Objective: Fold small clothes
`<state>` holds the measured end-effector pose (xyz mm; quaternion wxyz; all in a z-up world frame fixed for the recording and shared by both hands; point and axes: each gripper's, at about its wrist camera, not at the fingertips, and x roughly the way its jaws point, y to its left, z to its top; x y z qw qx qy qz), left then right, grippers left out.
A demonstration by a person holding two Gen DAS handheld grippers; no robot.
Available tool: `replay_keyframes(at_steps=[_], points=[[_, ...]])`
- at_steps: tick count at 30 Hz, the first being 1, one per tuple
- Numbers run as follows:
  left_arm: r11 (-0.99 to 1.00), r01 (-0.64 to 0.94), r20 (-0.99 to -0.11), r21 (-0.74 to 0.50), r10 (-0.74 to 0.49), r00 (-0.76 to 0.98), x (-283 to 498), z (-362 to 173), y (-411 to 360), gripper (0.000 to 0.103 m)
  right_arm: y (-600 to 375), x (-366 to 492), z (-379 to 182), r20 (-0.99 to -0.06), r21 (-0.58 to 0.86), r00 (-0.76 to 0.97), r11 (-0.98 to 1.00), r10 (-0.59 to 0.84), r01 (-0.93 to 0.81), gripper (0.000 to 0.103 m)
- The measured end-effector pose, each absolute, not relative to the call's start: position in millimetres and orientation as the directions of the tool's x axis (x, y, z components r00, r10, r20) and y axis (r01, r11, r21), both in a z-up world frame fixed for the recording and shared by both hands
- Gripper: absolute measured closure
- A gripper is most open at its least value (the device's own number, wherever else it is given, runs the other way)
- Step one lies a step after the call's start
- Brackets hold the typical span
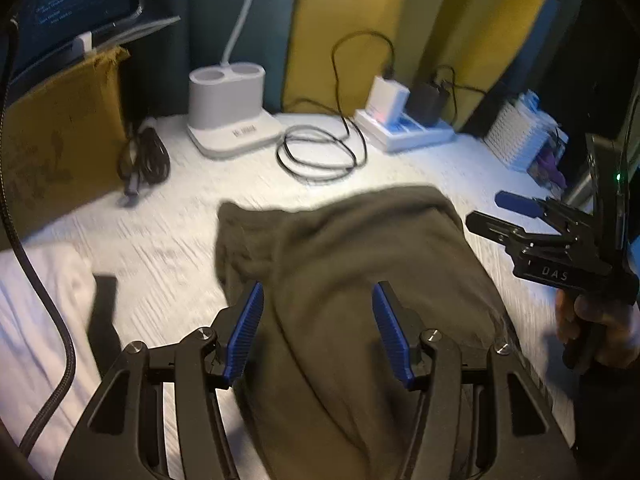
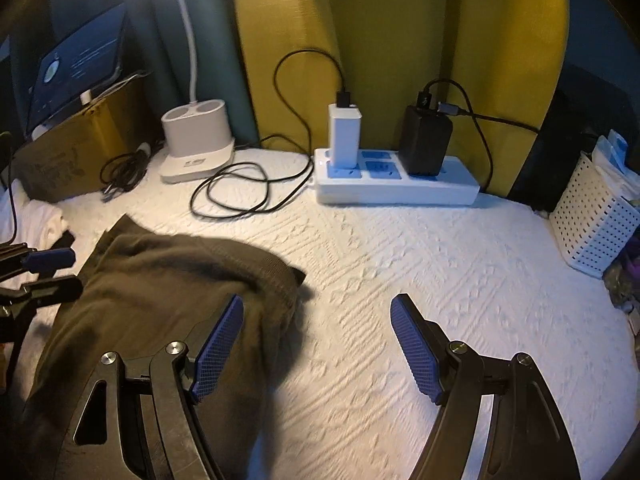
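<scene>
Olive-brown garment, folded, rumpled

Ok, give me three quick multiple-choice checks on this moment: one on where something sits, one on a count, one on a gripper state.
1. Where does the olive-green garment lie?
A. in the white basket
B. on the white textured cover
C. on the cardboard box

2. How many chargers stand plugged into the power strip?
A. one
B. two
C. four

3. How is the left gripper?
A. open, nothing pinched
B. shut on the garment
C. shut on a cable

Answers: 1 B, the cloth is spread flat on the cover. 2 B, a white charger and a black charger. 3 A, the blue pads stand apart above the cloth.
</scene>
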<state>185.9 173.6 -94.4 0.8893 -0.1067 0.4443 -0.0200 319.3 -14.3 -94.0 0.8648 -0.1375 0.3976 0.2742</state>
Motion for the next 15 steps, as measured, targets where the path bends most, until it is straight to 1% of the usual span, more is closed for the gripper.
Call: replay_keyframes(at_steps=[3, 5, 7, 9, 15], points=[[0.977, -0.065, -0.806, -0.205, -0.131, 0.577, 179, -106, 166, 0.046, -12, 309, -102, -0.779, -0.016, 0.506, 0.795, 0.37, -0.606, 0.026], [0.978, -0.092, -0.825, -0.187, -0.106, 0.554, 174, -118, 166, 0.046, -11, 303, -110, -0.794, -0.021, 0.486, 0.783, 0.365, -0.622, 0.026], [0.981, -0.093, -0.82, -0.171, -0.089, 0.566, 170, -122, 166, 0.046, -13, 297, -119, -0.804, -0.032, 0.478, 0.776, 0.354, -0.629, 0.026], [0.984, -0.097, -0.821, -0.151, -0.07, 0.567, 166, -122, 166, 0.046, -19, 293, -121, -0.801, -0.025, 0.479, 0.78, 0.358, -0.625, 0.026], [0.975, -0.125, -0.811, -0.183, -0.077, 0.58, 157, -110, 182, 0.046, -34, 288, -116, -0.795, -0.023, 0.493, 0.795, 0.353, -0.606, 0.026]])
